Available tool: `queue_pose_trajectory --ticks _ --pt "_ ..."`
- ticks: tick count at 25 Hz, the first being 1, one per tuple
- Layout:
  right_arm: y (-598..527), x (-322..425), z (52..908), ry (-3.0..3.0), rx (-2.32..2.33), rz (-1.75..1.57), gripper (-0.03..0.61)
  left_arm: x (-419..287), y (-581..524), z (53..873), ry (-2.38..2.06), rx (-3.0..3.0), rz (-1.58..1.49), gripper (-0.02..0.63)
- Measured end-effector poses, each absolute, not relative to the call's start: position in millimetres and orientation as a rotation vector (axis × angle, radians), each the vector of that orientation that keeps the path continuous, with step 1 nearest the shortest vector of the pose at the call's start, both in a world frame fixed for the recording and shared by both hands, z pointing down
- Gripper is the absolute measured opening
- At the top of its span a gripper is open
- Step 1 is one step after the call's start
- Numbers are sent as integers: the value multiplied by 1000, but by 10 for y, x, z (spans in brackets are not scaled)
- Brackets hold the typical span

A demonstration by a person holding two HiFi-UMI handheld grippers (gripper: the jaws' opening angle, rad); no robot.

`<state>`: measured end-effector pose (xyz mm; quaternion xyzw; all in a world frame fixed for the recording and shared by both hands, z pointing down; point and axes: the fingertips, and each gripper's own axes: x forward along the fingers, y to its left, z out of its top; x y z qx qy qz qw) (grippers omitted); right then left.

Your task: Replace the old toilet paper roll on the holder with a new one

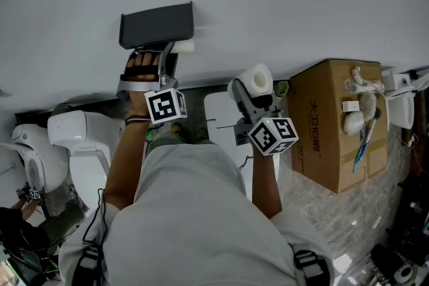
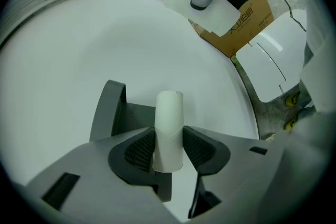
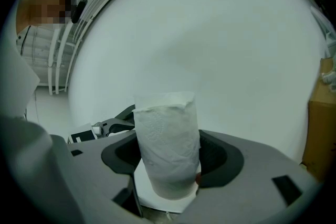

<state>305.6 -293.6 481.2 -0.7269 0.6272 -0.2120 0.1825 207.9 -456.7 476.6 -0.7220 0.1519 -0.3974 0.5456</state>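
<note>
A dark grey paper holder point(image 1: 156, 25) point(image 2: 111, 107) is fixed to the white wall. My left gripper point(image 1: 174, 50) point(image 2: 169, 148) is shut on a bare white cardboard tube point(image 1: 185, 45) point(image 2: 169, 126), held just under the holder's right end. I cannot tell whether the tube still rests on the holder. To the right and lower, my right gripper point(image 1: 258, 89) point(image 3: 168, 168) is shut on a full white toilet paper roll point(image 1: 257, 79) point(image 3: 168, 144), clear of the wall.
A brown cardboard box point(image 1: 335, 124) point(image 2: 247, 16) stands at the right with small items on top. White toilets point(image 1: 80, 140) stand at the lower left, and a white lid point(image 2: 270, 60) lies below the box. Bubble wrap point(image 1: 335, 211) covers the floor at right.
</note>
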Motion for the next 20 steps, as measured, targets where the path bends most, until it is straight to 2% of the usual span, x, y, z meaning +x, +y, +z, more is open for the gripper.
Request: queue_pose_trajectory --ticks 20 --pt "-2367 3517 4868 1579 -2192 -588 310 2960 -3686 4632 136 -2021 -696 187"
